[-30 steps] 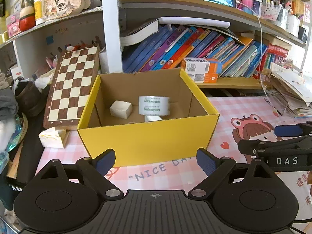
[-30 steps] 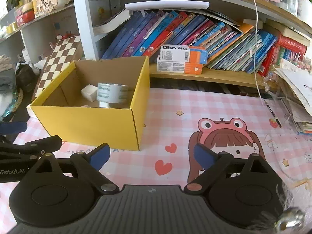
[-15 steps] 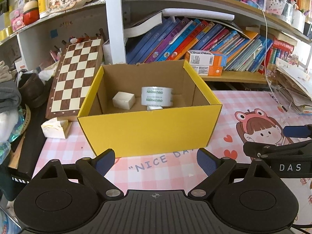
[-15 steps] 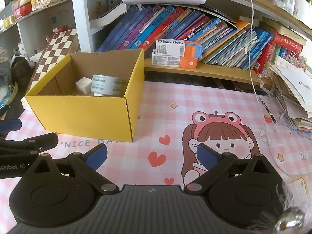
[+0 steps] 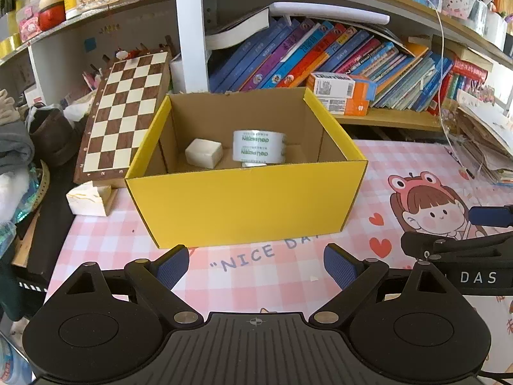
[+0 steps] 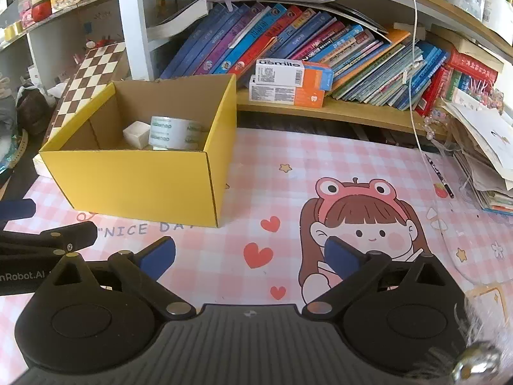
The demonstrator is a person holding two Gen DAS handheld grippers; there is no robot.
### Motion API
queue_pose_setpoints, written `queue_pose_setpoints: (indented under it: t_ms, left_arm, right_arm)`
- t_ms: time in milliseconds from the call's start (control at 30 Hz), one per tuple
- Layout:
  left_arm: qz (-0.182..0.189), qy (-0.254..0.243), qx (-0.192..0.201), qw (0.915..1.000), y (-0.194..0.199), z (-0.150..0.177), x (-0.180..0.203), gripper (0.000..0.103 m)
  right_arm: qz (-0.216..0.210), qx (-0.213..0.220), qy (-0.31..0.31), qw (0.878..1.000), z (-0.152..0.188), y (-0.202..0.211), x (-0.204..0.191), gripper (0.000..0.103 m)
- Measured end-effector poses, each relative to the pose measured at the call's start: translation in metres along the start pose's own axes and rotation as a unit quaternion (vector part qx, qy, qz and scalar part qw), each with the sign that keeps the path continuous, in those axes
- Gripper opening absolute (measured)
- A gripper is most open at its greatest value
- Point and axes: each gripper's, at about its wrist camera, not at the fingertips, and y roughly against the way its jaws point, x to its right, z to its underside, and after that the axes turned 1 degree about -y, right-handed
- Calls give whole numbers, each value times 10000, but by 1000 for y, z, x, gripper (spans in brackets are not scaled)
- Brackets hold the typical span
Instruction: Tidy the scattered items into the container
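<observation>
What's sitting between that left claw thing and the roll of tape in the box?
The yellow box's front wall stands between the left gripper and the tape roll. Before the wall, only bare pink mat. The left wrist view shows it.

— Where does the box [image 5: 247, 207] stand?

— On the mat [image 5: 256, 276], towards its left end, in front of the bookshelf [image 6: 336, 112]. Inside, the tape roll [image 5: 259, 146] sits near the middle with the block [image 5: 204, 153] just to its left (whether they touch I cannot tell).

— And round about?

— The chessboard [image 5: 125, 112] leans behind the box on its left, with a small carton [image 5: 86, 199] on the table at the board's foot. Two cartons [image 6: 288, 85] lie stacked on the shelf behind the box's right side. A paper pile [image 6: 481, 160] lies at the mat's right edge.

— The grippers?

— Left gripper [image 5: 256, 266] before the box; right gripper [image 6: 249, 253] to its right, over the mat.
</observation>
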Motion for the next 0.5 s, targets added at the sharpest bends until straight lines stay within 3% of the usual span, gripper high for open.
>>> queue_pose_setpoints:
  t_ms: [500]
  left_arm:
    - [-63, -73, -70, 9999, -3, 4, 4, 93]
  right_arm:
    - [45, -42, -57, 10000, 1, -1, 2, 102]
